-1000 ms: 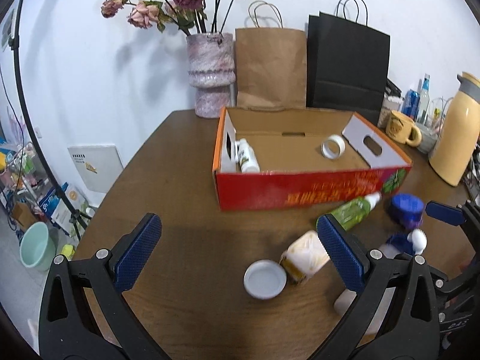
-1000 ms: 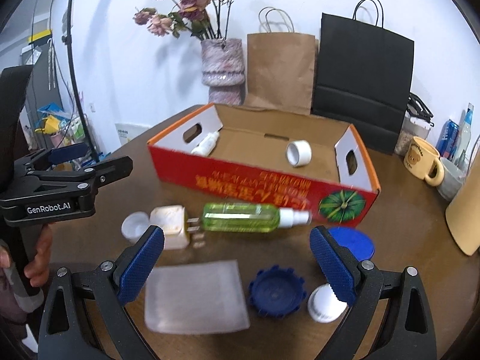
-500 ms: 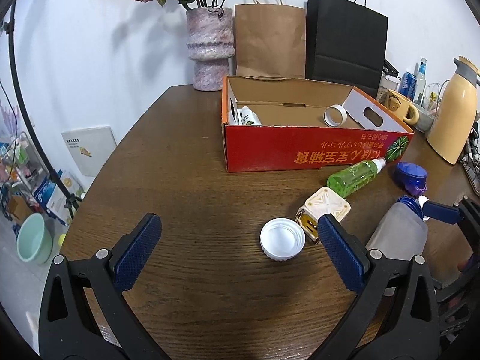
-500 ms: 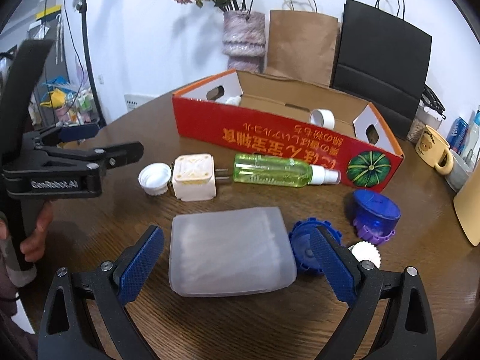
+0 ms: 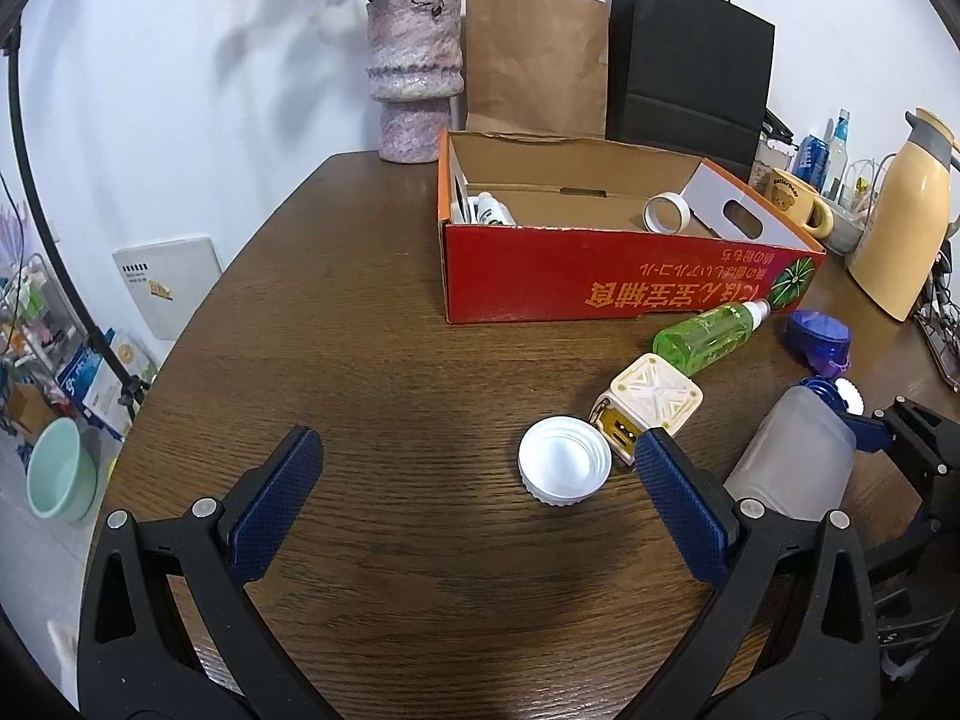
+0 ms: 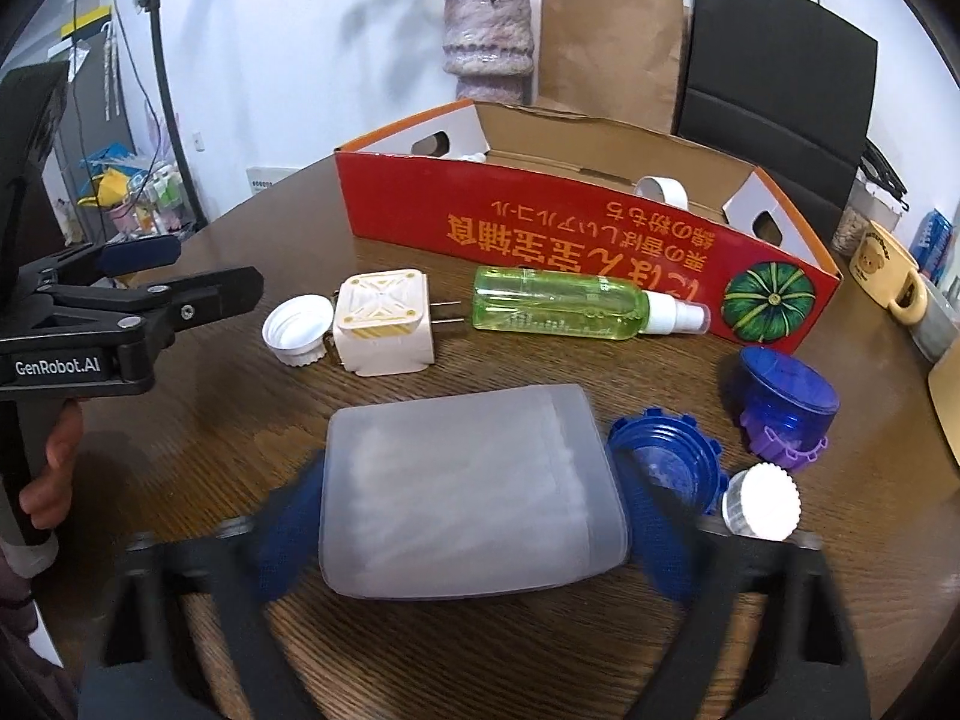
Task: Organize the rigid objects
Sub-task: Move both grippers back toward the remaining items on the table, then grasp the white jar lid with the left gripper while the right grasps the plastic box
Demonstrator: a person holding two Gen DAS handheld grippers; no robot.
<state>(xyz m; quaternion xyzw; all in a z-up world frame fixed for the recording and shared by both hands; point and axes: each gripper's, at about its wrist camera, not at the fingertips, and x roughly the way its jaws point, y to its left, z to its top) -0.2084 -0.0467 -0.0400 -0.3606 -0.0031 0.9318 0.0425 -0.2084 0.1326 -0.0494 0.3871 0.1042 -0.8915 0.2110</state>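
Two grippers are working low over the wooden table (image 5: 372, 312): the left gripper (image 5: 474, 480) is hovering with its jaws spread wide beside the white cap (image 5: 564, 468), while the right gripper (image 6: 468, 516) is straddling the frosted bottle (image 6: 468, 486), which is lying on its side in front of the red box (image 6: 570, 240). Its fingers are blurring, so I cannot tell whether they are gripping. Half a second ago they were standing clear of the bottle.
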